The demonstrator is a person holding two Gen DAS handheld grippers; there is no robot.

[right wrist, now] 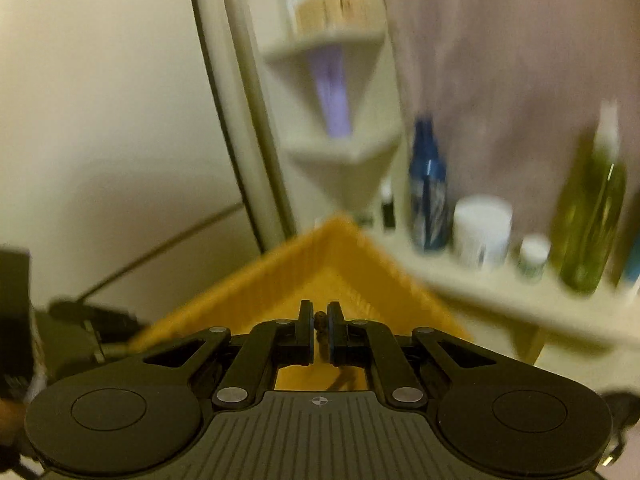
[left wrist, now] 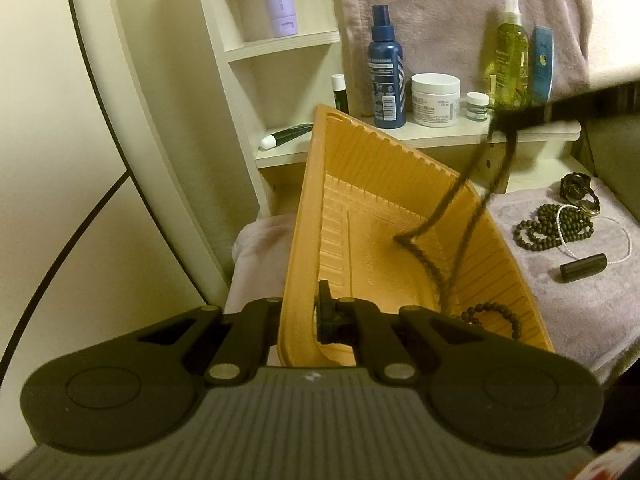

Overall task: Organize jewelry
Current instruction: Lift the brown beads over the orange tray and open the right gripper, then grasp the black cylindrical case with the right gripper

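Note:
My left gripper [left wrist: 302, 320] is shut on the near rim of an orange ribbed plastic tray [left wrist: 372, 216] and holds it tilted. A dark bead bracelet [left wrist: 494, 314] lies in the tray's near right corner. My right gripper [right wrist: 320, 326] is shut on a dark bead necklace [right wrist: 320, 316]; in the left wrist view it reaches in from the upper right [left wrist: 516, 118] and the blurred necklace [left wrist: 448, 248] hangs down into the tray. More dark beads [left wrist: 556, 226], a white pearl strand [left wrist: 622, 240] and a watch [left wrist: 576, 186] lie on the grey towel [left wrist: 568, 304] to the right.
A cream shelf [left wrist: 440, 132] behind the tray carries a blue spray bottle [left wrist: 386, 68], a white cream jar [left wrist: 435, 100], a small jar [left wrist: 477, 106] and a green bottle [left wrist: 510, 52]. A black cylinder [left wrist: 583, 266] lies on the towel. A cream wall fills the left.

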